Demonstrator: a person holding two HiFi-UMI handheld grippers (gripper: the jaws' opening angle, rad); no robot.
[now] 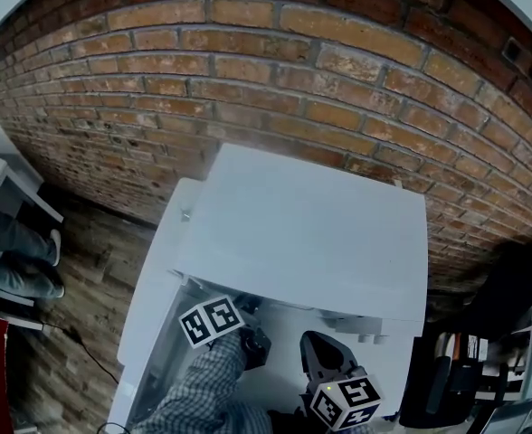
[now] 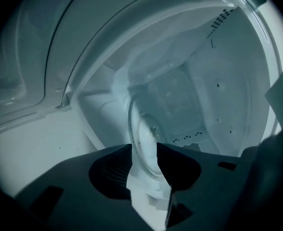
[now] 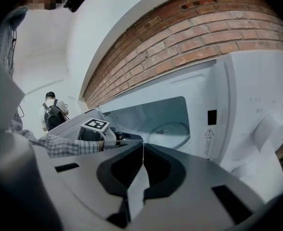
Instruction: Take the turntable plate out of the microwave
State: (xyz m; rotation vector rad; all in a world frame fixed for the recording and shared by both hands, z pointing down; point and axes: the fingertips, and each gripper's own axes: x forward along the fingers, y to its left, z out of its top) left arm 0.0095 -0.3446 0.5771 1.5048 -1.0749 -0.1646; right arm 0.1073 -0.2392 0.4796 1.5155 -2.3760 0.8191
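The glass turntable plate lies on the floor of the white microwave; it also shows through the open front in the right gripper view. My left gripper is rolled on its side and reaches into the cavity. It is open, and the plate's near rim shows in the gap between the jaws without the pads pressing on it. In the head view the left gripper passes under the microwave's top. My right gripper hangs shut and empty outside the front, to the right of the left gripper.
The microwave door stands open to the left. The control panel with a knob is on the microwave's right. A brick wall runs behind. A person's legs show at far left, and dark clutter at lower right.
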